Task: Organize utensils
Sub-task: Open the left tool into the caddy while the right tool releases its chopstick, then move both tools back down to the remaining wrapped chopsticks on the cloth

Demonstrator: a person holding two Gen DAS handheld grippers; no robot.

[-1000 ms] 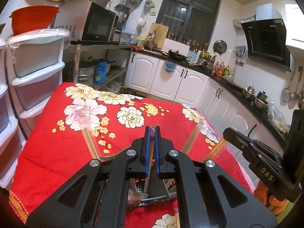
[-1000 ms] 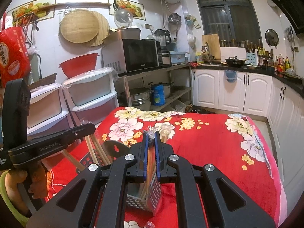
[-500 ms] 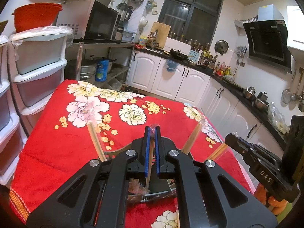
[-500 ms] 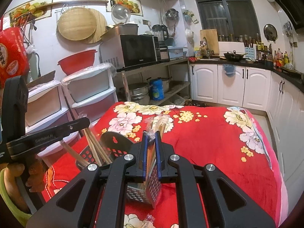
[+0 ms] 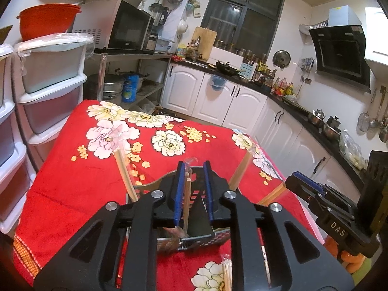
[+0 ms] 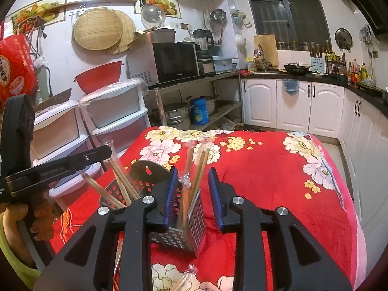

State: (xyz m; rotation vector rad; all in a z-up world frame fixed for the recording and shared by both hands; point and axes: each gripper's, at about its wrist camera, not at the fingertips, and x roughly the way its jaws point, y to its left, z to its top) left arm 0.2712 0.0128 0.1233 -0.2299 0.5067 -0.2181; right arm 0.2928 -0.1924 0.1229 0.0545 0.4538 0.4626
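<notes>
A perforated metal utensil holder (image 6: 191, 220) stands on the red floral tablecloth (image 6: 266, 177) and holds several wrapped wooden chopsticks (image 6: 197, 167). It also shows in the left wrist view (image 5: 194, 238). My left gripper (image 5: 193, 189) is open just above the holder, with one chopstick (image 5: 186, 201) standing free between its jaws. My right gripper (image 6: 191, 189) is open over the holder's other compartment, its jaws apart on either side of the chopsticks standing there. The left gripper also shows at the left of the right wrist view (image 6: 58, 167).
More wrapped chopsticks lie on the cloth near the front edge (image 5: 226, 276) (image 6: 185, 278). White drawer units (image 5: 48, 92) stand left of the table. White kitchen cabinets (image 5: 218, 99) and a counter run behind and to the right.
Both grippers have opened and let go of the chopsticks they held. The chopsticks now stand in the holder. Both grippers have dropped slightly closer to it.
</notes>
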